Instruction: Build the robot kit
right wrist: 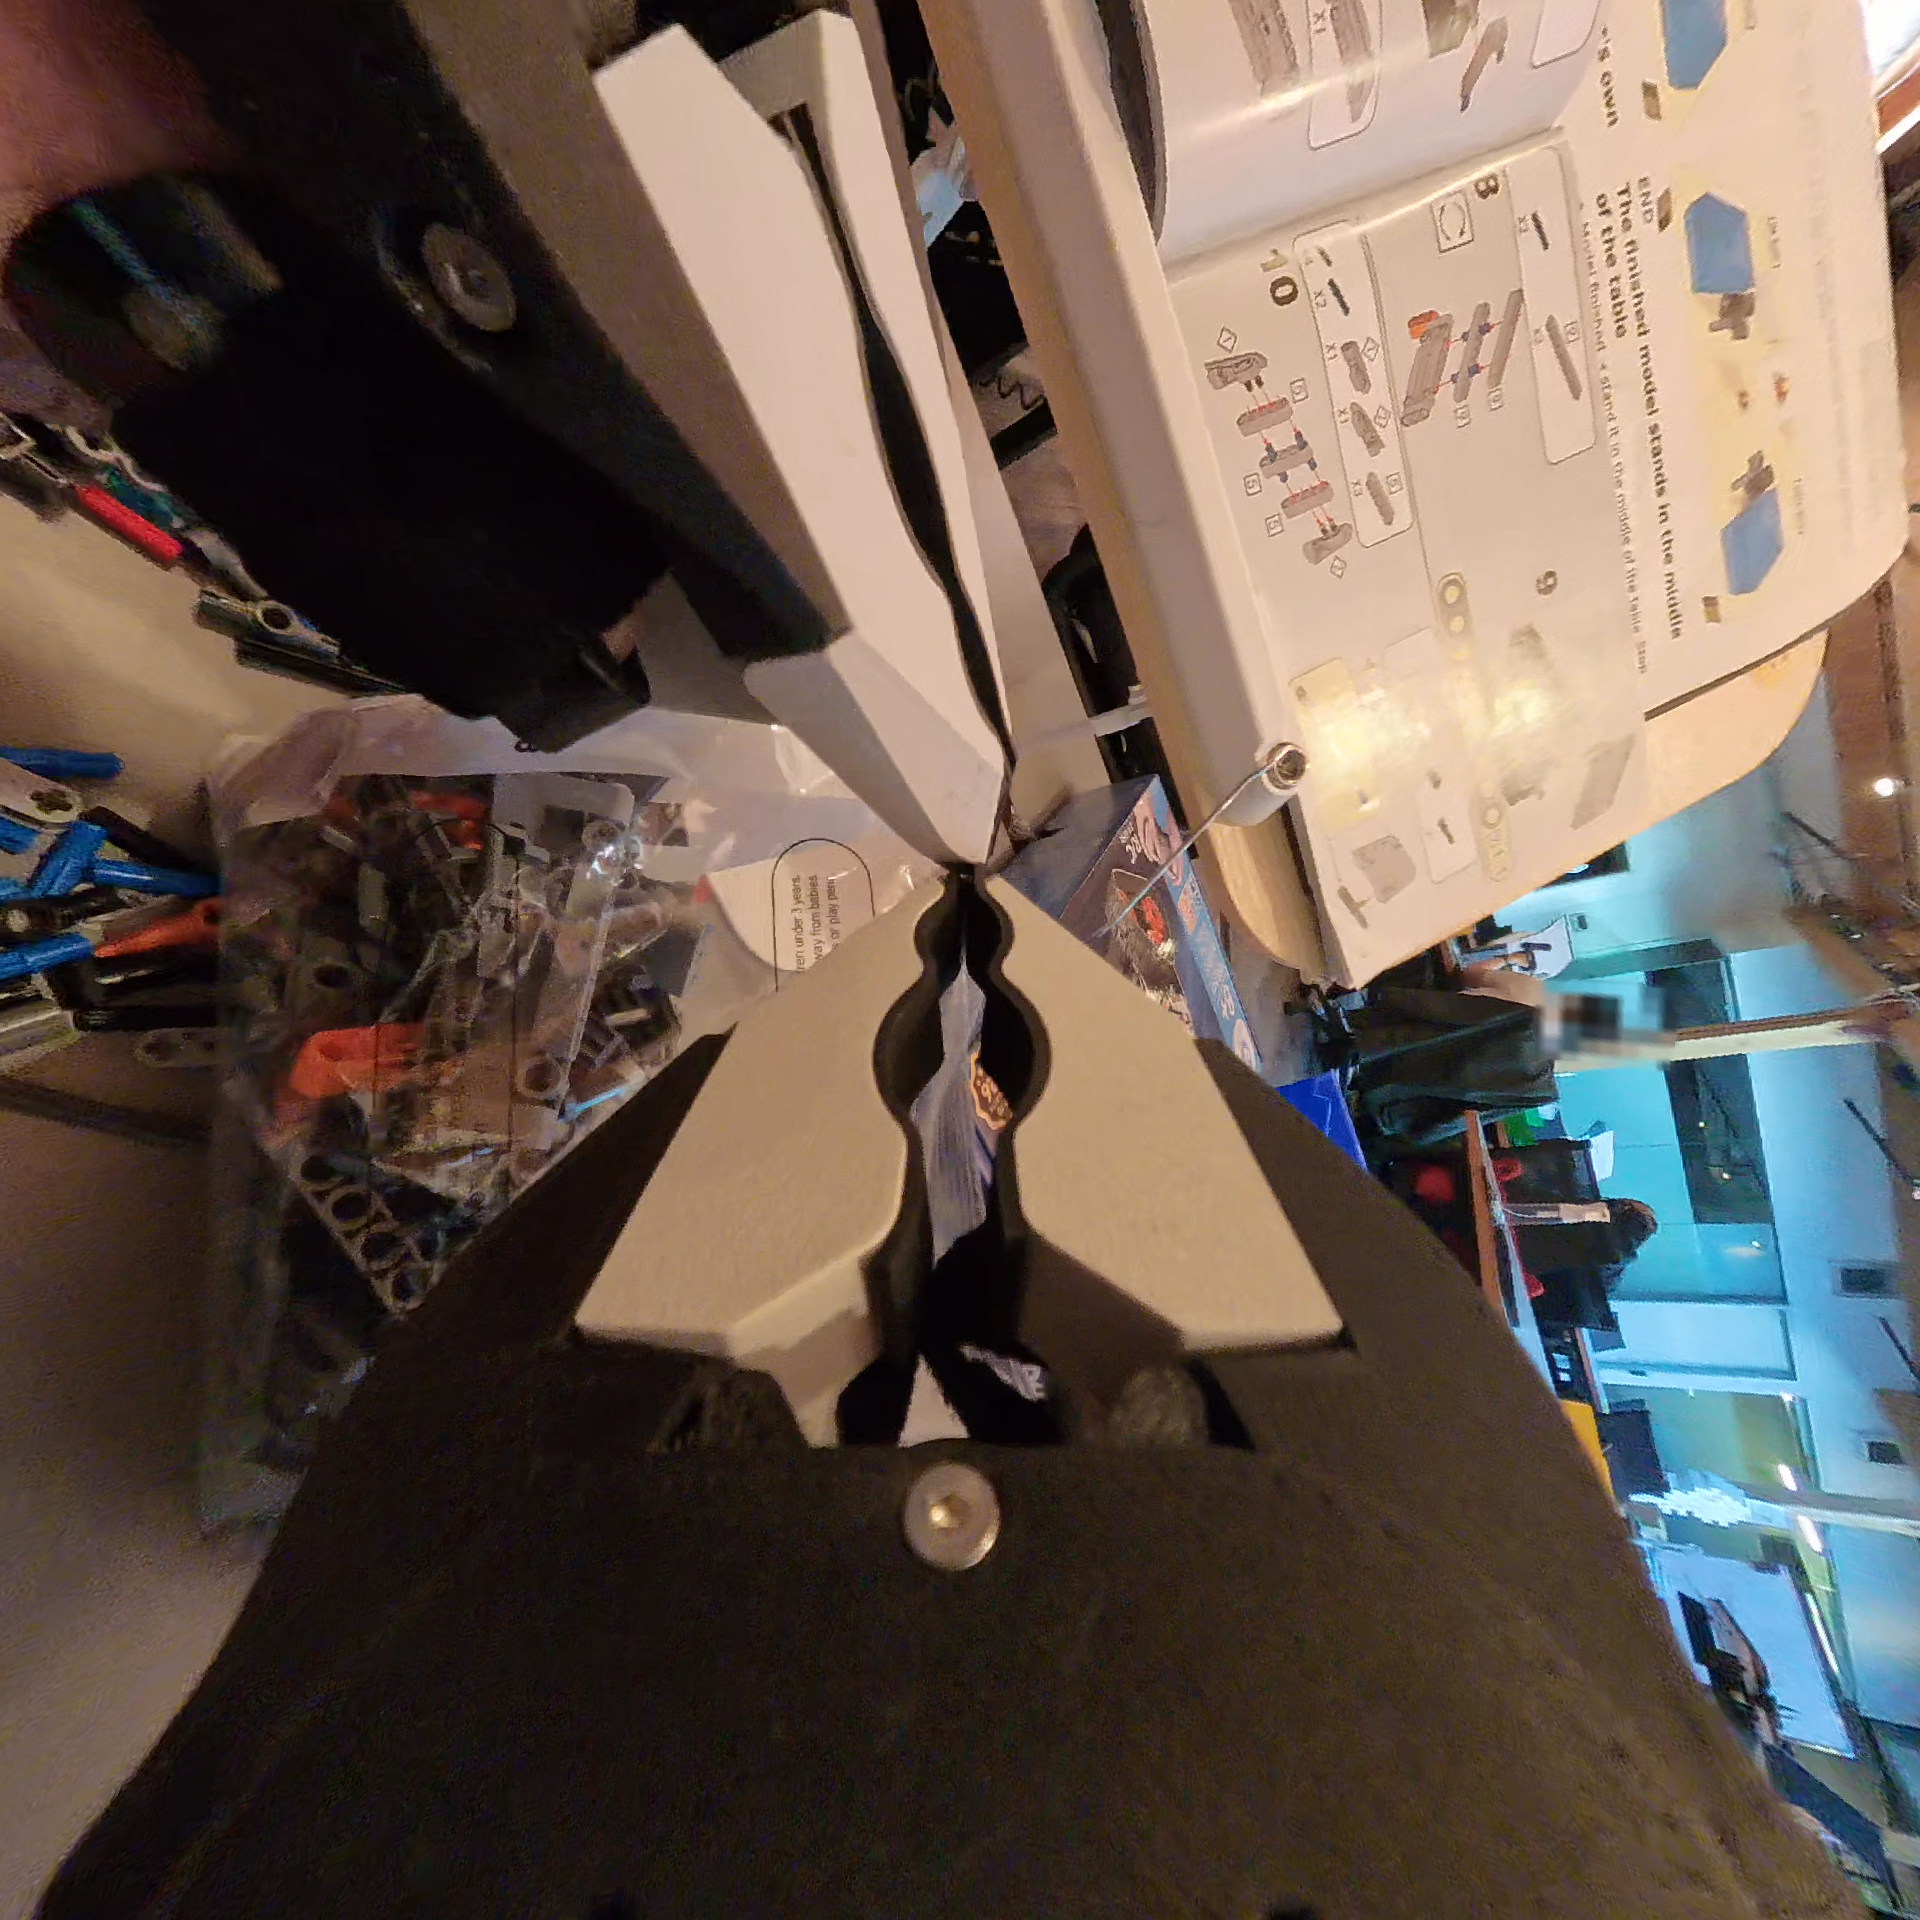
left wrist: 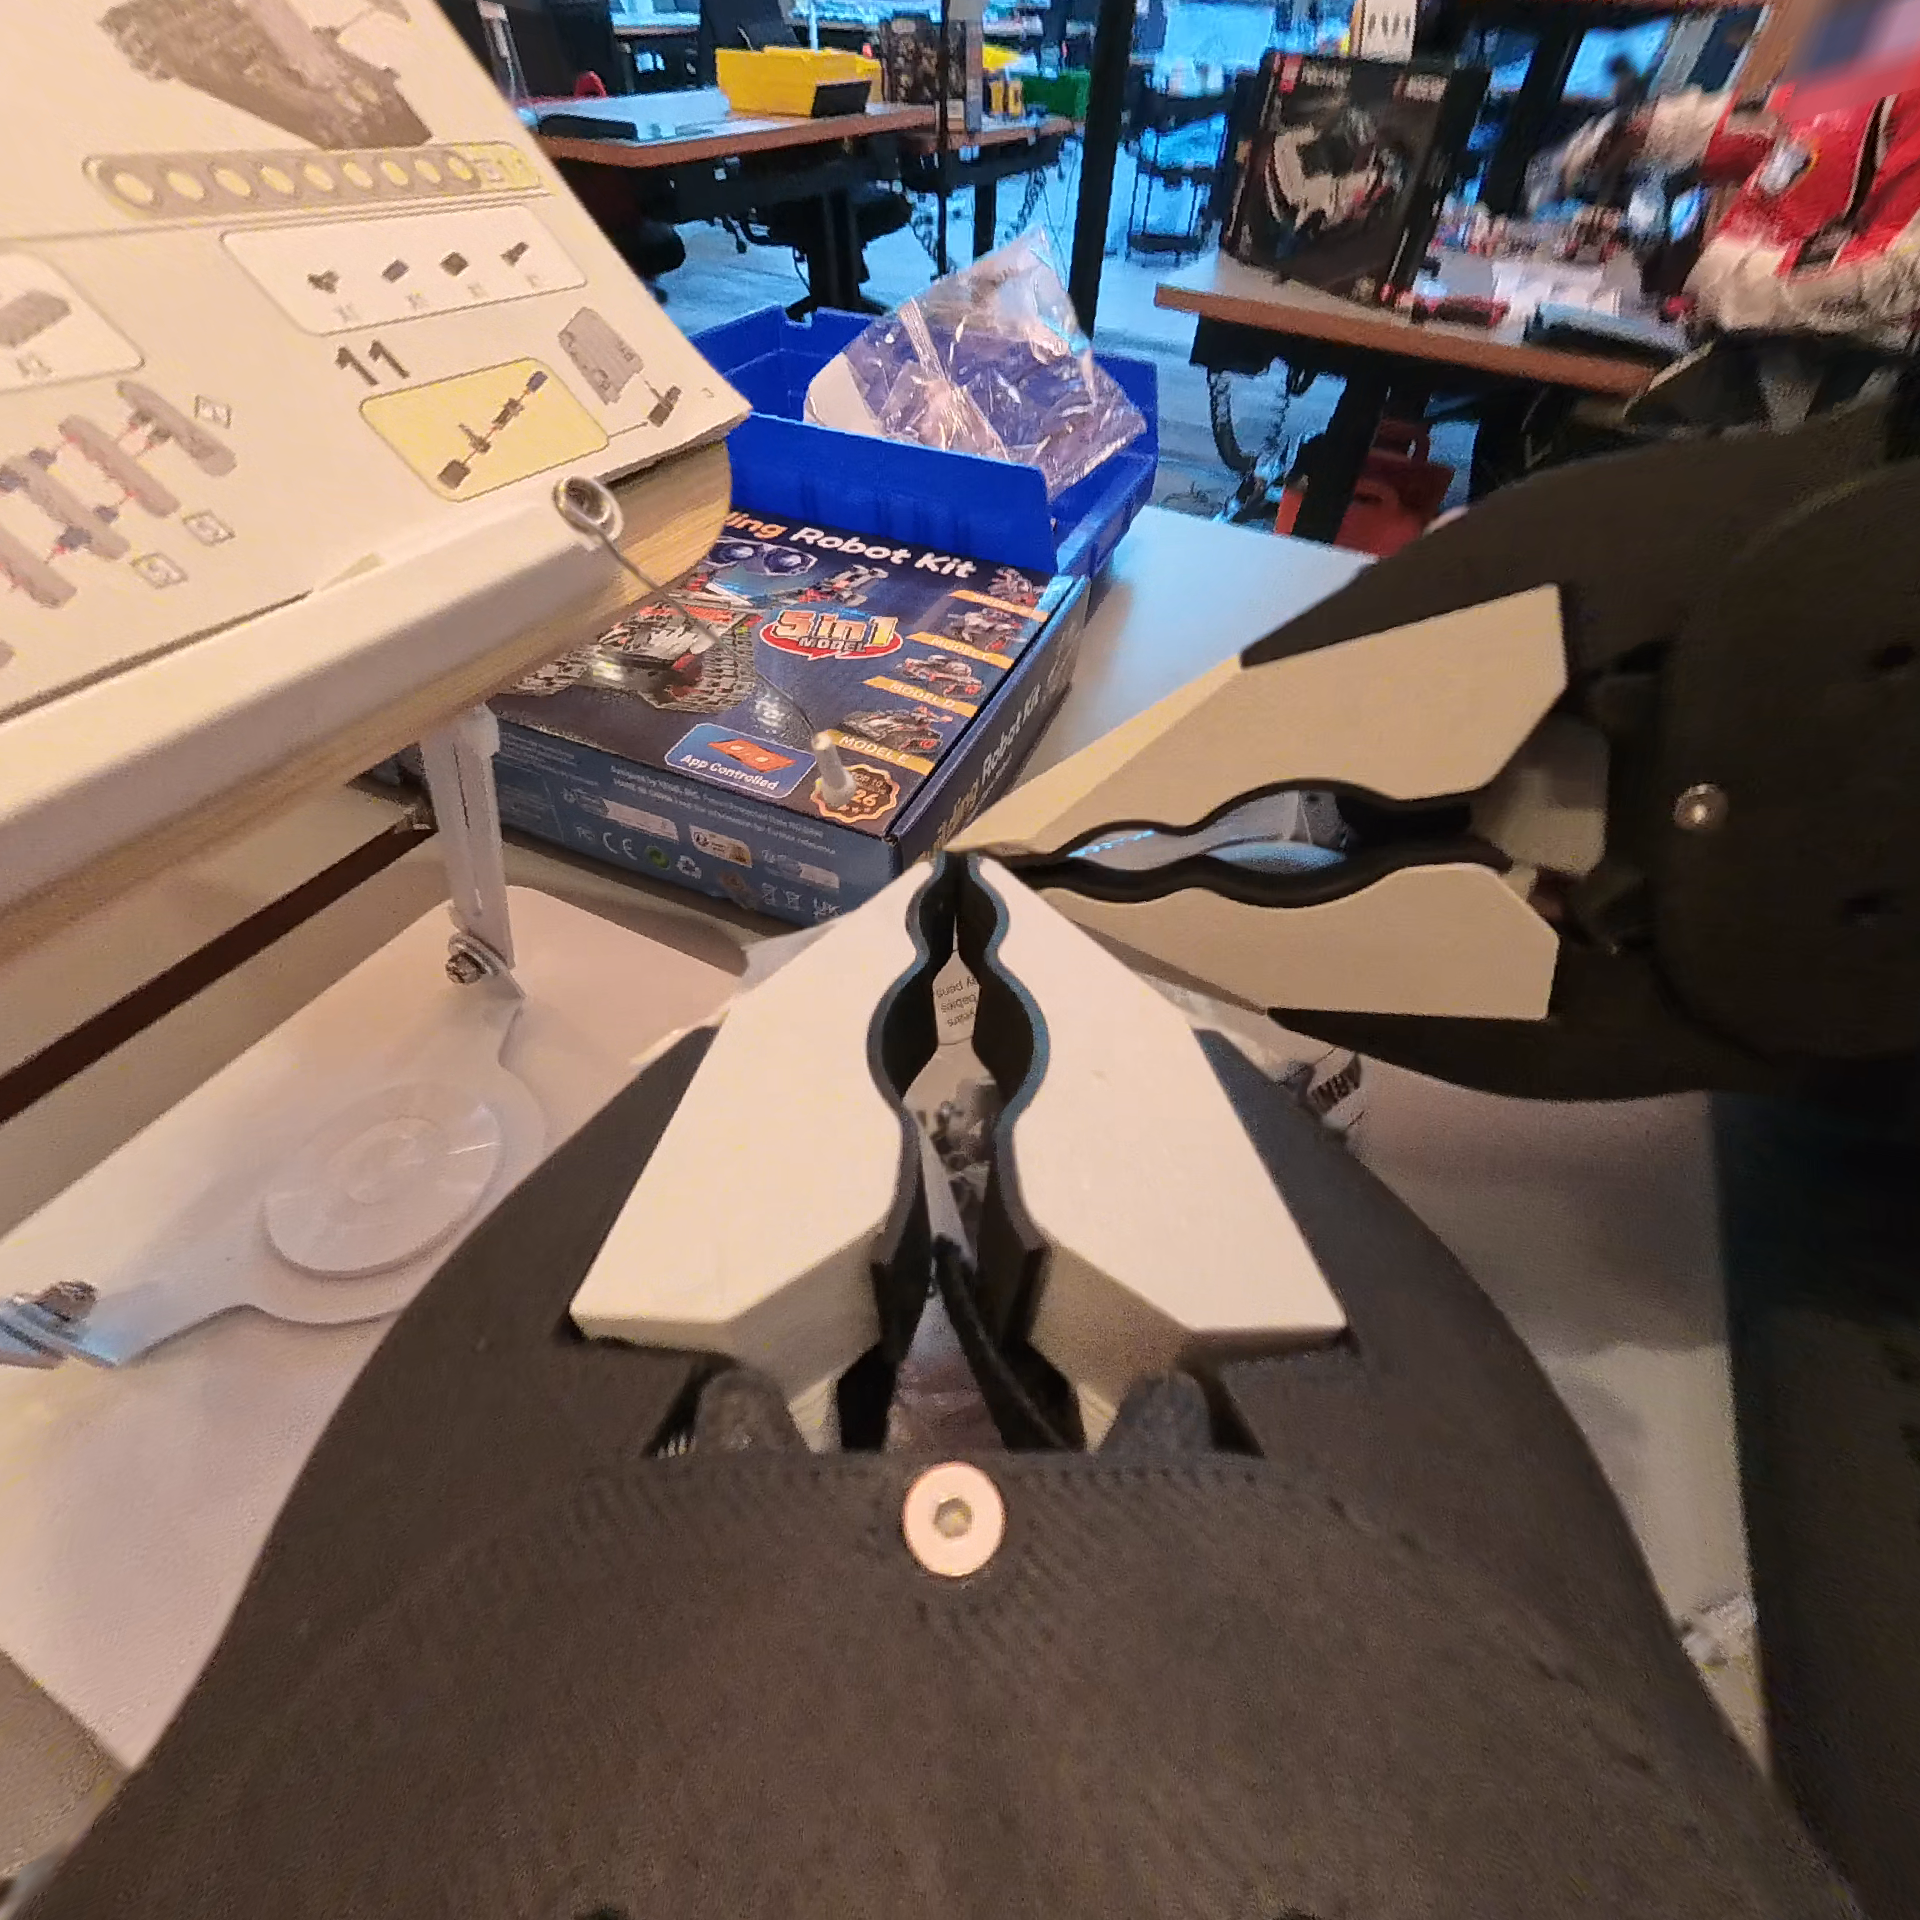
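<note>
A workshop or maker lab for building-kit assembly. An open instruction booklet sits on a stand at the near left, with a kit box and blue bin on the bench. A bag of small plastic parts lies nearby. More benches with boxes stand far behind.

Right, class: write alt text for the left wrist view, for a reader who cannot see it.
Two shut grippers meet tip to tip: the left gripper from below, the right gripper from the right. Behind lie a blue kit box and blue bin; an instruction booklet on a stand fills the upper left.
</note>
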Demonstrator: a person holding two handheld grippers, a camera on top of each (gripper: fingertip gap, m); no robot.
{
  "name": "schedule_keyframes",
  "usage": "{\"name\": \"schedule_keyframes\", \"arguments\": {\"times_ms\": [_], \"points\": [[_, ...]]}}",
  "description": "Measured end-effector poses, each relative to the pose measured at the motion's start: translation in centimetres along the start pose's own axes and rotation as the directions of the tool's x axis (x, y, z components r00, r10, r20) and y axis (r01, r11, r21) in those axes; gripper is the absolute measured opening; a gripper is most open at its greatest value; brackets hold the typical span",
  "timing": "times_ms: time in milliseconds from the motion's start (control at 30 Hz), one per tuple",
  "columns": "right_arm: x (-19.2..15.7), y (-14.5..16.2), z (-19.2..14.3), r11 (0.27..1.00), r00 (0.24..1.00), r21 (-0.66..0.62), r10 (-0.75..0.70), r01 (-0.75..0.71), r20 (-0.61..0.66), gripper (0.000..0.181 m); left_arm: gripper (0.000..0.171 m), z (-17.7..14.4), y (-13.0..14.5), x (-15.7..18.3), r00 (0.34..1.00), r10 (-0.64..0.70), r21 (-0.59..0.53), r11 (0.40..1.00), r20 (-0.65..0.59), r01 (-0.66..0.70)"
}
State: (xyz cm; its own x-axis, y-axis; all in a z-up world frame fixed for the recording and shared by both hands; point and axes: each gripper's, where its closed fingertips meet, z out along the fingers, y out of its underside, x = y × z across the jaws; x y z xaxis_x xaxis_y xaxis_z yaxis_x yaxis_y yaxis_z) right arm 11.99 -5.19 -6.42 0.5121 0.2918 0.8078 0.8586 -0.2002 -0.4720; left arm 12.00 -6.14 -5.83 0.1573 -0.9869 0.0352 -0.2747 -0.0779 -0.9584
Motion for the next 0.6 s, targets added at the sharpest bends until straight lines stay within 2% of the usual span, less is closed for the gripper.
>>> {"name": "schedule_keyframes", "arguments": {"times_ms": [100,167,233,367,400,467,500,567,600], "points": [[0.0,0.4,0.3,1.000,0.999,-0.022,-0.020,0.019,-0.026,0.000,0.000,0.5,0.2,-0.2,0.999,-0.033,-0.003,0.999,0.035,0.033],[-0.1,0.5,0.5,0.999,0.999,-0.002,0.045,-0.045,0.005,0.000,0.000,0.6,0.2,-0.4,0.996,-0.078,0.001,0.997,0.033,0.078],[-0.4,0.9,1.1,1.000,1.000,-0.009,0.021,-0.021,-0.004,0.000,0.000,1.0,0.6,-0.8,0.995,-0.081,-0.012,0.997,0.060,0.082],[-1.0,1.5,2.4,0.990,0.985,-0.018,0.144,-0.142,0.091,0.000,0.000,1.9,1.5,-1.9,0.991,-0.067,-0.058,0.996,0.112,0.074],[-1.1,1.6,2.5,0.993,0.990,-0.027,0.121,-0.119,0.073,0.000,0.000,2.1,1.6,-2.0,0.990,-0.078,-0.054,0.995,0.115,0.085],[-3.7,-1.3,1.6,0.998,0.993,0.052,0.039,-0.045,0.112,0.000,0.000,2.9,3.1,-4.7,0.975,-0.088,-0.092,0.990,0.204,0.109],[-4.1,-1.6,1.8,0.998,0.997,0.039,-0.059,0.058,0.040,0.000,0.000,3.3,3.3,-4.9,0.970,-0.172,-0.075,0.979,0.174,0.187],[-4.0,0.3,2.4,0.999,0.991,0.015,0.043,-0.046,0.124,0.000,0.000,3.4,3.3,-3.4,0.986,-0.069,-0.109,0.990,0.152,0.086],[-3.2,0.7,1.9,0.998,0.991,0.017,0.059,-0.061,0.120,0.000,0.000,3.6,3.1,-3.1,0.988,-0.049,-0.109,0.992,0.146,0.066]]}}
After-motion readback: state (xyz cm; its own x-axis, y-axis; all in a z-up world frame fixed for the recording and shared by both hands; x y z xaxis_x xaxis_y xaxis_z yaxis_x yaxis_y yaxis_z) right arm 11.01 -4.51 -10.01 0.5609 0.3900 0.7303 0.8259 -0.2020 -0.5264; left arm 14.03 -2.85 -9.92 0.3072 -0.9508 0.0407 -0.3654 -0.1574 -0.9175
